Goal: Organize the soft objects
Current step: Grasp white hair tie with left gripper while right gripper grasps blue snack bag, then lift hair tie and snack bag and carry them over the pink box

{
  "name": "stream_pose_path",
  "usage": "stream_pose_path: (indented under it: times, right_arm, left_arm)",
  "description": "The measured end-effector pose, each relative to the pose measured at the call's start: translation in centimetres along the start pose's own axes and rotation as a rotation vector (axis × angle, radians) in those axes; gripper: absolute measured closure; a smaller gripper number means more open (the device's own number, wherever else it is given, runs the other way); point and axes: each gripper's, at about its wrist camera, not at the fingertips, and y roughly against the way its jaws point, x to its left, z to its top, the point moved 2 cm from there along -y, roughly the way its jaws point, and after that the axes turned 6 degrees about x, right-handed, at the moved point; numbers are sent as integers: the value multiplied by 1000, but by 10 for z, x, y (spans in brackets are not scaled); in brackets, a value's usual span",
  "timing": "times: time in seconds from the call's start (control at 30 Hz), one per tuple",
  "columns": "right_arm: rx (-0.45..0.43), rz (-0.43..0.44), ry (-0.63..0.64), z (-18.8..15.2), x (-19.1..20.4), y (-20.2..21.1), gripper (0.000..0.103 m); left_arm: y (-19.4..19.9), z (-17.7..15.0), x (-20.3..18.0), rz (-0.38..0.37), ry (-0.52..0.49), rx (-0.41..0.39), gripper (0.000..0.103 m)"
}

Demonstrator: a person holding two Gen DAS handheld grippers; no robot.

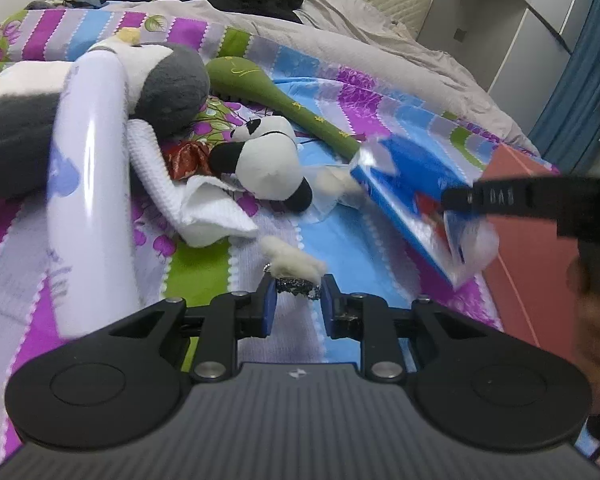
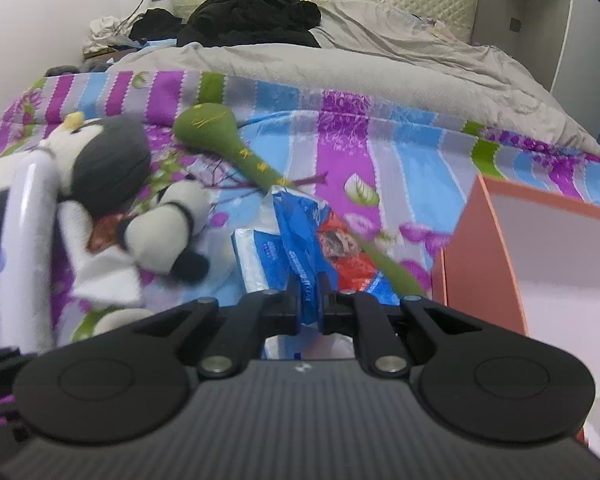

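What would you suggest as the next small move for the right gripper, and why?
Probably carry the blue tissue pack sideways over the open orange box and release. The right gripper is shut on the pack's wrapper, and the box stands just beside it on the bedspread.

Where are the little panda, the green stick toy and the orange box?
panda [image 1: 269, 162]: left wrist view, on its white belly.
green stick toy [image 2: 204, 122]: right wrist view, on its round head.
orange box [image 2: 482, 256]: right wrist view, on its orange outer side wall.
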Motion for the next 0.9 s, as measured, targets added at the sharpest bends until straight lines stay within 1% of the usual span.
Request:
stream_pose_path:
  times: [0.13, 0.27, 0.43, 0.57, 0.67, 0.77, 0.8, 0.83, 0.9]
  right_arm:
    - [6, 10, -21, -22, 5, 23, 93]
    - [7, 10, -27, -46, 9, 49, 93]
    - [18, 27, -45, -78, 15, 80, 93]
    - [35, 25, -43, -100, 21, 96, 93]
    - [59, 33, -51, -115, 23, 103, 93]
    - [84, 43, -57, -125, 24, 109, 92]
    - [92, 53, -59, -128, 25, 110, 92]
    - [96, 61, -64, -130, 24, 112, 91]
    - [99, 74, -77, -132, 22, 115, 89]
  left_arm:
    - [23, -13, 1, -13, 17, 5, 76]
    - [48, -33, 2, -23, 31, 19, 76]
    - [76, -62, 1, -19, 17, 44, 76]
    - [90, -79, 3, -14, 22, 62, 76]
    - [94, -92, 6, -35, 37, 98, 75]
    - [96, -102, 7, -28, 35, 140, 74]
    - [97, -105, 7, -27, 36, 147, 68]
    - [98, -107, 8, -28, 38, 153, 56]
    - [101, -110, 11, -31, 45, 162, 44]
